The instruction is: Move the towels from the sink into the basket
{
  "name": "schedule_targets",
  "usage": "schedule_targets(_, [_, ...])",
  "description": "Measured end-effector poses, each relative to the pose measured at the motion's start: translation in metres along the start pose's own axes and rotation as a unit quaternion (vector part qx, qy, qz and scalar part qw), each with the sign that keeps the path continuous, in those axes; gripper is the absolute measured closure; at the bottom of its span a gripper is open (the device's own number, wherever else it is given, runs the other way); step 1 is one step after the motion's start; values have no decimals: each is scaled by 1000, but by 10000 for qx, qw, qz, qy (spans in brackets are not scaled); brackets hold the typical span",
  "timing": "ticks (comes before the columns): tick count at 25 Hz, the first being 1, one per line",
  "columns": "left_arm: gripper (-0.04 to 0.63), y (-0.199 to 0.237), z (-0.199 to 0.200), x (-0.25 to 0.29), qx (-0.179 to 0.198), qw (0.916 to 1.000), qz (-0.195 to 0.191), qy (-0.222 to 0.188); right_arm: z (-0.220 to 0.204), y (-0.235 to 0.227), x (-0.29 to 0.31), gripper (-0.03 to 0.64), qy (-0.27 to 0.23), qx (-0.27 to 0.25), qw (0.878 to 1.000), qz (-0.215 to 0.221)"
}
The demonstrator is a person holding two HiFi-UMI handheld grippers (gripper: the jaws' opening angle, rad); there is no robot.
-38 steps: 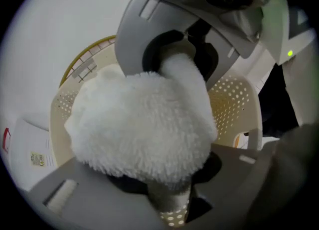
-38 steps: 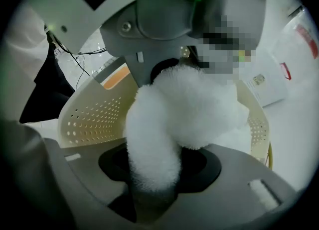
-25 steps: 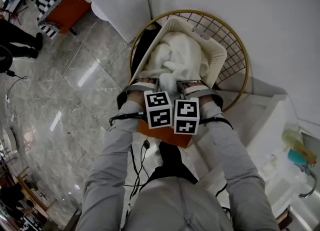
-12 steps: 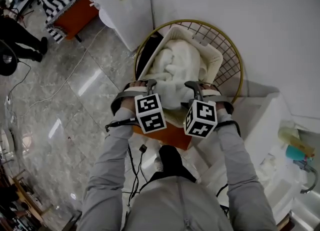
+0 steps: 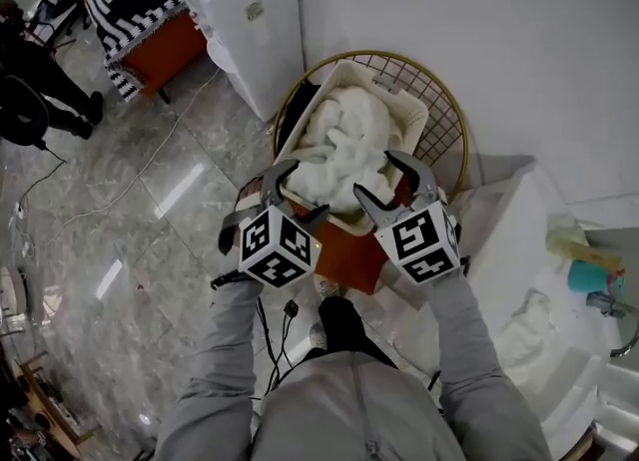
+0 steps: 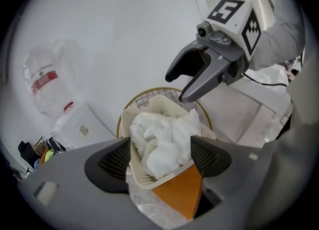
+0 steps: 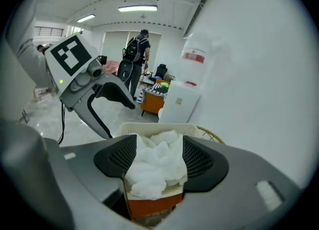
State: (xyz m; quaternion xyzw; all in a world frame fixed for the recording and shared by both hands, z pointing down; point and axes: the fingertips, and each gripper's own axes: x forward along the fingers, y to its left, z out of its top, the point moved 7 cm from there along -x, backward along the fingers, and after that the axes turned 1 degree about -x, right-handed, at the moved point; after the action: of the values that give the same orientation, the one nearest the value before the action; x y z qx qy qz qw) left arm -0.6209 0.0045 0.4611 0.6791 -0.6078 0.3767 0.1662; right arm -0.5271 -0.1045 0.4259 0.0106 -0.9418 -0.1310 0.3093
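White towels (image 5: pixel 344 140) lie heaped in a cream perforated basket (image 5: pixel 414 110). That basket rests tilted inside a round gold wire basket (image 5: pixel 454 140). My left gripper (image 5: pixel 305 190) hovers above the basket's near left corner, open and empty. My right gripper (image 5: pixel 374 175) hovers over the near right corner, also open and empty. In the left gripper view the towels (image 6: pixel 162 142) show far beyond the open left gripper (image 6: pixel 160 160), and the right gripper (image 6: pixel 175 88) hangs above them. In the right gripper view the towels (image 7: pixel 154 169) lie well below the open right gripper (image 7: pixel 159 162).
An orange stool (image 5: pixel 344 254) stands under the basket's near side. A white cabinet (image 5: pixel 250 20) stands at the back left, beside an orange seat with striped cloth (image 5: pixel 150 20). The sink counter (image 5: pixel 519 249) with bottles (image 5: pixel 589 274) is at the right. Cables trail on the floor.
Both grippers have pulled back from the towels toward me, risen and spread apart. The towels stay in the basket.
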Motion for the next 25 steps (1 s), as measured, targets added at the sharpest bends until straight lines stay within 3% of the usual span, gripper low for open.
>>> schedule_targets(5, [189,-25,7,-65,-651,9940,386,-784,20,21,-61,330,-698,647,9944,-454])
schedule_targets(8, [189,-54,9,-106,-786,9889,432,-1187,23,43,-107,330,-1022,922,9880,-701])
schedule_targets(12, [189,-101,10,-151,-607,9855,523,-1498,16,75,-175,330,-1353,1138,9785,-1058])
schedule_targets(18, [189,-176,28,-189,-250,9831,279,-1791,-25,111,-274,330,-1627,1676,9592,-1596])
schedule_targets(25, [189,-256,73,-195,162,9739,-271,-2246,-89,138,-369,330,-1319,1997,9438,-2279])
